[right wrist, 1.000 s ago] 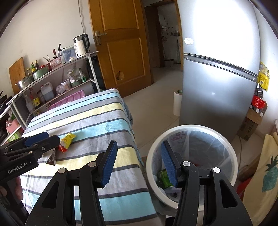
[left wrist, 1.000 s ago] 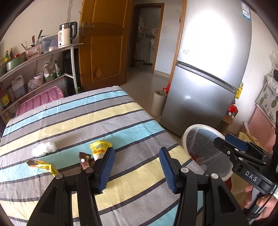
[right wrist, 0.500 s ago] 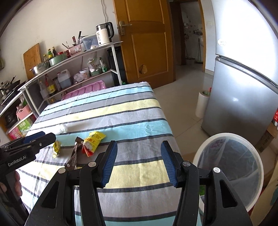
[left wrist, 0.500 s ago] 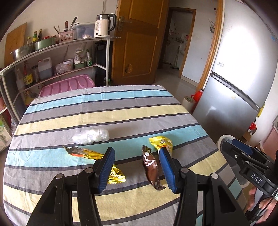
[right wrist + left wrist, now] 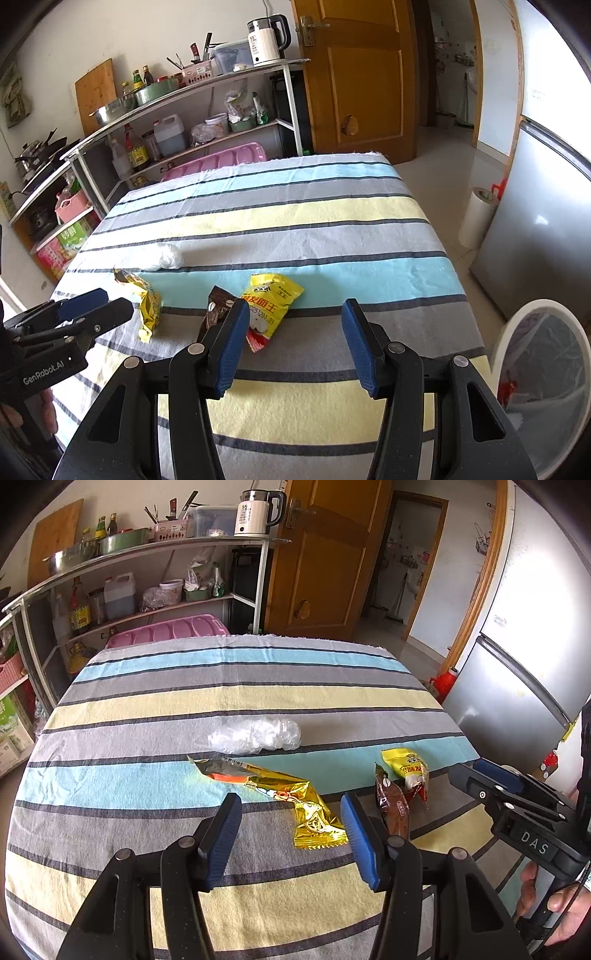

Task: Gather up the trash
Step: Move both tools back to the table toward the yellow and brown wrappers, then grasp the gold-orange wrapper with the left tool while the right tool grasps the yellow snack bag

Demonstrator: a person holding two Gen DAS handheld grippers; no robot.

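Four pieces of trash lie on the striped tablecloth (image 5: pixel 221 701): a gold foil wrapper (image 5: pixel 291 797), a brown wrapper (image 5: pixel 393 805), a yellow snack packet (image 5: pixel 406 766) and a crumpled clear plastic bag (image 5: pixel 255 734). My left gripper (image 5: pixel 291 834) is open and empty, just short of the gold wrapper. My right gripper (image 5: pixel 293 341) is open and empty, just short of the yellow packet (image 5: pixel 271 301) and brown wrapper (image 5: pixel 216 314). The gold wrapper (image 5: pixel 147 306) and plastic bag (image 5: pixel 166 256) show to its left. The white bin (image 5: pixel 543 380), lined with a clear bag, stands on the floor at the table's right.
A metal shelf (image 5: pixel 184 96) with bottles, bowls and a kettle (image 5: pixel 267 37) stands behind the table. A pink tray (image 5: pixel 218 164) sits at the table's far edge. A silver fridge (image 5: pixel 546 221) and a paper roll (image 5: pixel 478 218) stand at the right. A wooden door (image 5: pixel 362 74) is behind.
Both grippers have swung left from the bin side toward the table. The trash now lies right in front of them. Both stayed open and empty.
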